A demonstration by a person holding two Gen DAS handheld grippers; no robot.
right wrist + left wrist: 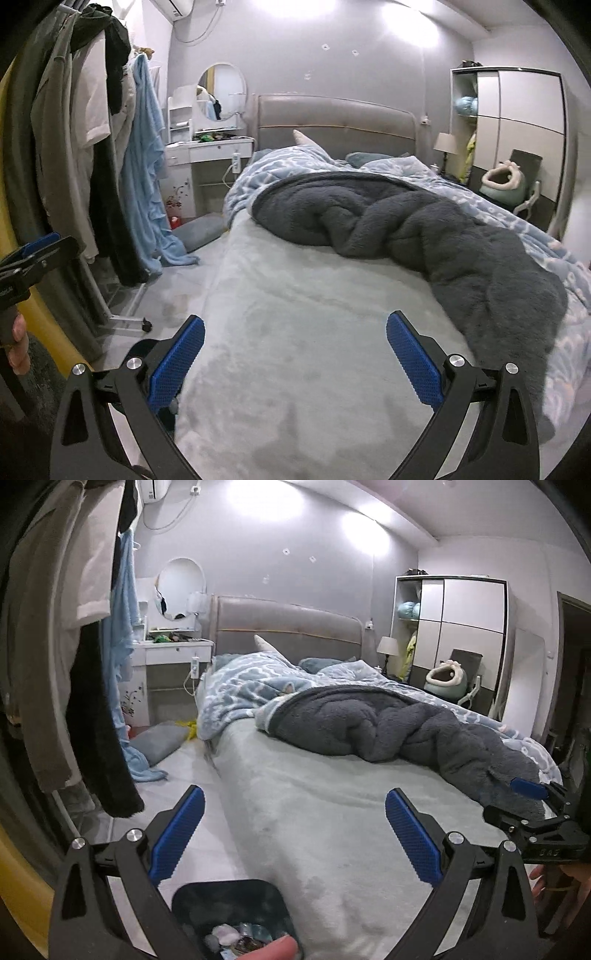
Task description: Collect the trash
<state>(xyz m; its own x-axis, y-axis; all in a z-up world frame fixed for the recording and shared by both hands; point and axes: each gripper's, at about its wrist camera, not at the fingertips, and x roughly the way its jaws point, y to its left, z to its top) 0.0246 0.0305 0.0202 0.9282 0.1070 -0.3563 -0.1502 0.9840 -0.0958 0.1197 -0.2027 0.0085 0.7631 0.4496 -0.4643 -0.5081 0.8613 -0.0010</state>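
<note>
Left gripper (294,836): wide open, nothing between its 2 blue pads; held low at the foot of the bed, pointing toward the headboard.
Right gripper (295,358): also spread wide and empty, over the bare sheet near the foot end; in the left wrist view it shows at the right edge (532,794).
Trash bin (236,915): dark bin with rounded corners on the floor just beside the bed corner, directly below the left gripper, between the bases of its fingers in the picture and nearer the camera than the pads.
Trash (240,936): crumpled pale bits and wrappers lying inside the bin, low in the left wrist view; what each piece is cannot be told.
Fingertip (269,950): a person's fingertip shows at the bottom edge, in front of the bin's near rim.
Bed (295,295): pale grey-green sheet, bare across the near half.
Dark grey blanket (424,236): bunched across the middle of the bed, running to the right edge.
Blue patterned quilt (243,686): heaped toward the headboard, partly under the grey blanket.
Clothes rack (85,147): hung garments to the left of the bed.
Wardrobe (524,122): white, at the far right wall.
</note>
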